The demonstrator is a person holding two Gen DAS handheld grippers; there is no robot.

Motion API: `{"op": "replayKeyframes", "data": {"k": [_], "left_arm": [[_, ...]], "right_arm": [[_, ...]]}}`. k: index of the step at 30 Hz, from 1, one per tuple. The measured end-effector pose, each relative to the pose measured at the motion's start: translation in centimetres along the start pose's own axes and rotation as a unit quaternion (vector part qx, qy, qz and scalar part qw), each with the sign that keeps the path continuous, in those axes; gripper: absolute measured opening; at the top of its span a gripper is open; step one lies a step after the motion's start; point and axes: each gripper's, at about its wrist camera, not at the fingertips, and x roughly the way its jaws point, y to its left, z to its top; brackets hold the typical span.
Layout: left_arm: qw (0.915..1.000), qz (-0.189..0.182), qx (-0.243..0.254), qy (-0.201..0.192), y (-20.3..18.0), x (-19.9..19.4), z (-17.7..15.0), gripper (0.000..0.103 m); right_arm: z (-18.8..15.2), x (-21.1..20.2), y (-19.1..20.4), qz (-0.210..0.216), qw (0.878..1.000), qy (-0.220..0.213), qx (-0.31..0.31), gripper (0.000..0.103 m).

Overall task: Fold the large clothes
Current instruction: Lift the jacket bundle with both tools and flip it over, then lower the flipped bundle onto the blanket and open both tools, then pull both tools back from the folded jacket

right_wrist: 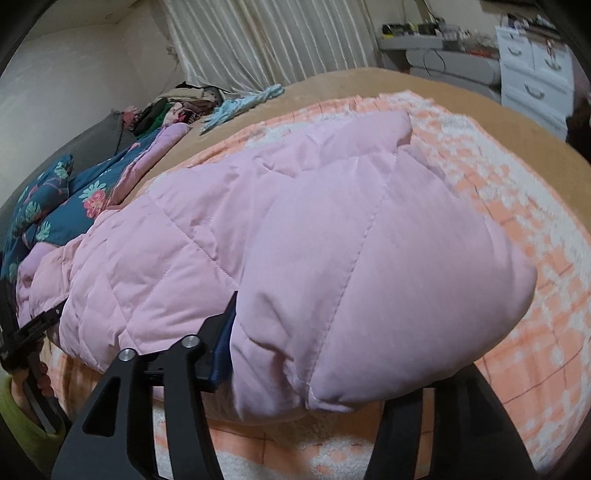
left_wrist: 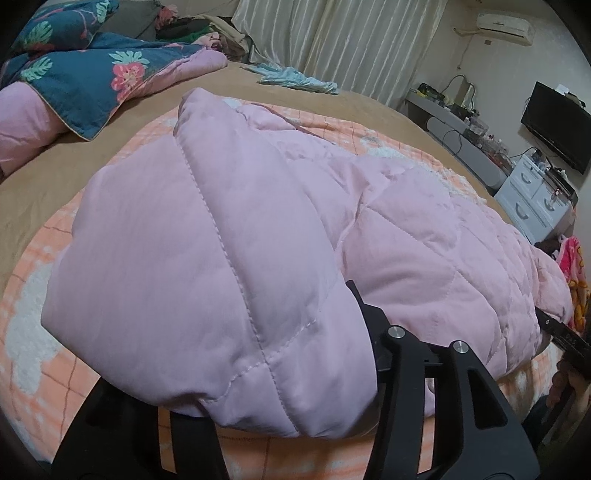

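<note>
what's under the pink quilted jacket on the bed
The pink quilted jacket lies on an orange-and-white checked blanket, spread over the tan bedsheet. Anything directly beneath the jacket is covered, and its folds hide the gripper fingers.

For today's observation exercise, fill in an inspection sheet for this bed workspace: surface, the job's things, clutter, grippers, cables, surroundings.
Surface: tan bed cover with an orange checked blanket spread on it.
Job's things: pink quilted coat lying on the blanket, both ends draped over the grippers.
Clutter: floral quilt, light blue garment, pile of clothes.
Grippers: left gripper and right gripper each have coat fabric between the fingers; closure hidden.
Cables: black leads at the grey desk.
Surroundings: curtains, white drawers, television, air conditioner.
</note>
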Motion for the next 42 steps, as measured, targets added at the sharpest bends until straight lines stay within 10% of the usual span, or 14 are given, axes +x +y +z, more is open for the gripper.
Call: {"op": "replayKeyframes", "data": {"k": [13,20,26,42], "left_arm": [[0.9997,-0.013,-0.018,0.014,1.1,-0.5,-0.4,0.054],[0.9991,0.002,-0.030,0.032,1.3,-2.3,-0.6,0.078],[0.9993,0.014,-0.022,0.025,1.0,-5.7,-1.2,0.094],[0.9975,0.020,0.005,-0.068,-2.6,-14.5,-0.7,0.094]], "right_arm": [[-0.5,-0.4,-1.1,-0.010,0.999,0.022,0.032,0.085],[-1.3,-2.6,-0.6,-0.028,0.999,0.023,0.019,0.096],[-2.2,-5.9,0.5,-0.053,0.999,0.002,-0.013,0.099],[-2.1,-15.2,6.7,-0.041,0.990,-0.099,-0.094,0.099]]}}
